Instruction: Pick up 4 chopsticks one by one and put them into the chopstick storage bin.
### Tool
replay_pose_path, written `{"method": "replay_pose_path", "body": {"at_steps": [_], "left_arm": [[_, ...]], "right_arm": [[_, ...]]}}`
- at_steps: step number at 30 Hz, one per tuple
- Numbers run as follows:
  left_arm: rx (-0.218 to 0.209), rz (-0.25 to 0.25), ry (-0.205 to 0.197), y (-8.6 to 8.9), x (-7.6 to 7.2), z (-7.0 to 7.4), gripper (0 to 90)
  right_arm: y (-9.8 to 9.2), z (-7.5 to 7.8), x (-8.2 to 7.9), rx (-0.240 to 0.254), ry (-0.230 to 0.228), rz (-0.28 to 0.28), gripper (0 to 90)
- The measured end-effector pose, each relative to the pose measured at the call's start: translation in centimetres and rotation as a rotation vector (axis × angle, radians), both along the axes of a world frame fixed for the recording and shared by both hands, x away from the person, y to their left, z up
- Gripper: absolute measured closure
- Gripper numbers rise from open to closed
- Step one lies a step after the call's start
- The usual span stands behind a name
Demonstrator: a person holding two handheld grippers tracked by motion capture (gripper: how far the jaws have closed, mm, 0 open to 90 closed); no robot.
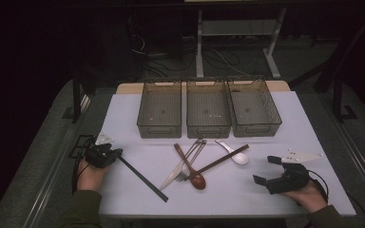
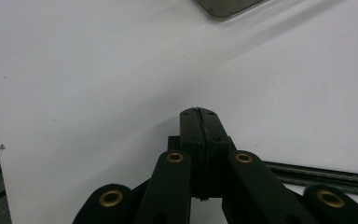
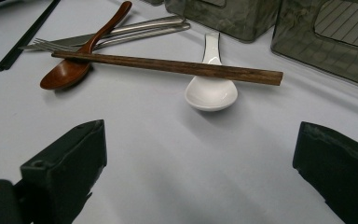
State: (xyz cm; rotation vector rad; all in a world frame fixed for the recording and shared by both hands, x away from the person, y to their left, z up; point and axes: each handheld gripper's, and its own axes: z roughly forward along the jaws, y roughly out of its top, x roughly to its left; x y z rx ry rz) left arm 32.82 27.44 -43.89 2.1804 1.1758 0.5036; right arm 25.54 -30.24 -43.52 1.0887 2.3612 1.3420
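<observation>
My left gripper (image 1: pixel 115 155) clamped shut on end of black chopstick (image 1: pixel 145 175) — stick runs diagonally from jaws toward table's near middle. My right gripper (image 1: pixel 268 169) wide open, empty, nearer cutlery pile; brown chopstick (image 3: pixel 168 65) lies crosswise ahead over white spoon (image 3: pixel 211 88).

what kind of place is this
Likely a lab or workshop bench for sorting cutlery: a white table, three empty bins, loose cables on the dark floor behind.

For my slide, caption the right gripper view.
Open right tool faces a wooden chopstick lying across a white spoon.
</observation>
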Motion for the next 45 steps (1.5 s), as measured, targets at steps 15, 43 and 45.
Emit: {"method": "replay_pose_path", "body": {"at_steps": [15,43,45], "left_arm": [[0.023,0.017,0.014,0.6,-0.2,0.2,88.4],[-0.003,-0.065,0.021,-0.9,-1.8,1.5,76.2],[-0.02,-0.077,0.015,-1.3,-2.0,1.6,74.1]], "right_arm": [[-0.1,0.0,0.0,0.0,-0.001,0.0,2.6],[-0.1,0.0,0.0,0.0,0.0,0.002,2.5],[-0.1,0.0,0.0,0.001,-0.001,0.001,2.5]]}}
